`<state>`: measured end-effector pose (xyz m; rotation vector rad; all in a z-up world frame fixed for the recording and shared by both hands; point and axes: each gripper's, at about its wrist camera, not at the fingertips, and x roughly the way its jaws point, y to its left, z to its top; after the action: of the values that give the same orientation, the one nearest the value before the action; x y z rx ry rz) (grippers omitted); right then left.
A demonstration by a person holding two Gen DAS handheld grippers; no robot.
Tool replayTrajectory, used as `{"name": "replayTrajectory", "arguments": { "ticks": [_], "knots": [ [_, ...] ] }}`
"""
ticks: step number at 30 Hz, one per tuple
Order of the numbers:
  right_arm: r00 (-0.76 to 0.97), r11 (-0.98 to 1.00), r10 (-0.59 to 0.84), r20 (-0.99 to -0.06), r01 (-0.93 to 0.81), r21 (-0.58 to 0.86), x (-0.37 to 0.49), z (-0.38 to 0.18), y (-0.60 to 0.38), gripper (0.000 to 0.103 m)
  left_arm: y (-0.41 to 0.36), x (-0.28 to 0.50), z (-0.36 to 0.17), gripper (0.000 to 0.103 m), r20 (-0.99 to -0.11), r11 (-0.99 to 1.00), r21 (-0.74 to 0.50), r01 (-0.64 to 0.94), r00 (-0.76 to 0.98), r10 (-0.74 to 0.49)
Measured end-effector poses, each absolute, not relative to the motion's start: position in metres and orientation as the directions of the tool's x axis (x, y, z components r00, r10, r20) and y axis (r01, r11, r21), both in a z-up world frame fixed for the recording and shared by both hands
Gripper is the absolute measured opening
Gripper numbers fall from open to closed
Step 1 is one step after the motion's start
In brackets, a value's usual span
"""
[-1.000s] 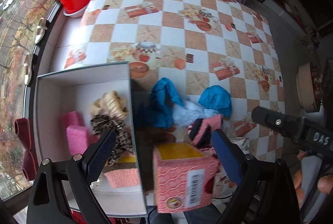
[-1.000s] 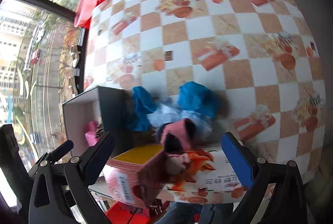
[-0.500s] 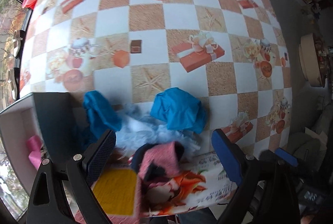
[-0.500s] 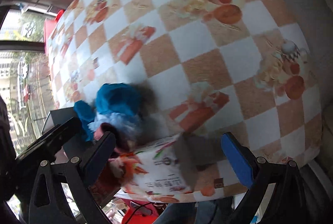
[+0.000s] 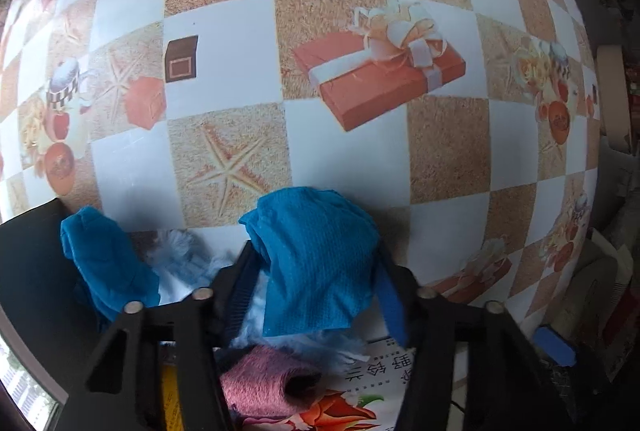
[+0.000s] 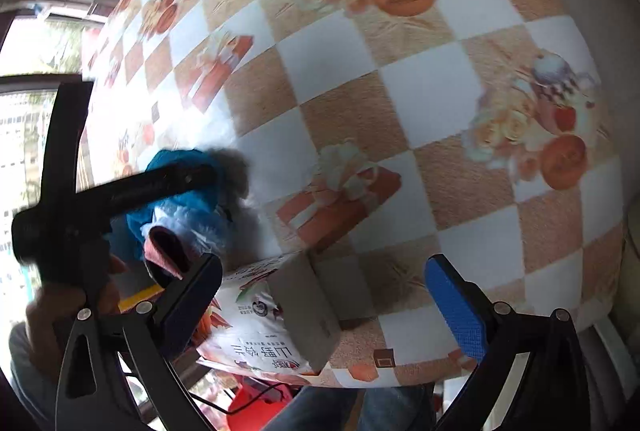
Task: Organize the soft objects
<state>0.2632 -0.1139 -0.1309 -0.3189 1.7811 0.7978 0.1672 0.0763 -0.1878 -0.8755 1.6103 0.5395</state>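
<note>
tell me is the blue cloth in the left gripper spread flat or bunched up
Bunched up: the blue cloth bulges in crumpled folds between the left gripper fingers.

Beyond the bunched blue cloth (image 5: 320,263) the desk (image 5: 344,167) with its checked orange-and-white cover lies bare and gives wide room. On the near side, the printed cardboard box (image 6: 276,319), the pink knitted piece (image 5: 264,387) and the dark box wall (image 5: 36,271) at left crowd the passage.
</note>
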Motion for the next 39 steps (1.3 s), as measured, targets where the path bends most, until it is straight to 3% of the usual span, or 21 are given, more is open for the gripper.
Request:
{"name": "replayTrajectory", "arguments": {
  "ticks": [4, 14, 21, 22, 23, 26, 29, 39],
  "knots": [
    [-0.384, 0.693, 0.168, -0.908, -0.609, 0.385, 0.253, -0.133, -0.095, 0.102, 0.091, 0.166, -0.179, 0.04, -0.973, 0.601, -0.152, -0.785, 0.01, -0.232],
    [-0.555, 0.566, 0.154, -0.817, -0.628, 0.534, 0.193, -0.146, -0.032, 0.102, 0.143, 0.135, -0.106, 0.04, -0.974, 0.527, -0.225, -0.819, 0.191, -0.12],
    [-0.631, 0.542, 0.069, -0.773, -0.627, 0.56, 0.143, -0.168, 0.0, 0.101, 0.148, 0.111, -0.072, 0.04, -0.968, 0.499, -0.246, -0.831, 0.239, -0.079],
    [-0.626, 0.544, 0.055, -0.778, -0.634, 0.549, 0.141, -0.172, 0.003, 0.09, 0.144, 0.11, -0.069, 0.04, -0.969, 0.503, -0.24, -0.83, 0.237, -0.071],
    [-0.62, 0.547, 0.032, -0.784, -0.646, 0.533, 0.137, -0.176, 0.005, 0.07, 0.142, 0.11, -0.07, 0.04, -0.97, 0.507, -0.234, -0.83, 0.233, -0.065],
    [-0.603, 0.559, -0.023, -0.798, -0.669, 0.49, 0.13, -0.189, 0.004, 0.036, 0.135, 0.104, -0.067, 0.04, -0.973, 0.521, -0.217, -0.826, 0.224, -0.051],
    [-0.602, 0.573, 0.0, -0.799, -0.655, 0.493, 0.135, -0.188, -0.004, 0.024, 0.13, 0.099, -0.067, 0.04, -0.976, 0.529, -0.202, -0.824, 0.215, -0.037],
    [-0.489, 0.57, 0.143, -0.86, -0.67, 0.476, 0.169, -0.131, -0.04, 0.024, 0.103, 0.085, -0.043, 0.04, -0.974, 0.579, -0.134, -0.804, 0.214, 0.071]
  ]
}}
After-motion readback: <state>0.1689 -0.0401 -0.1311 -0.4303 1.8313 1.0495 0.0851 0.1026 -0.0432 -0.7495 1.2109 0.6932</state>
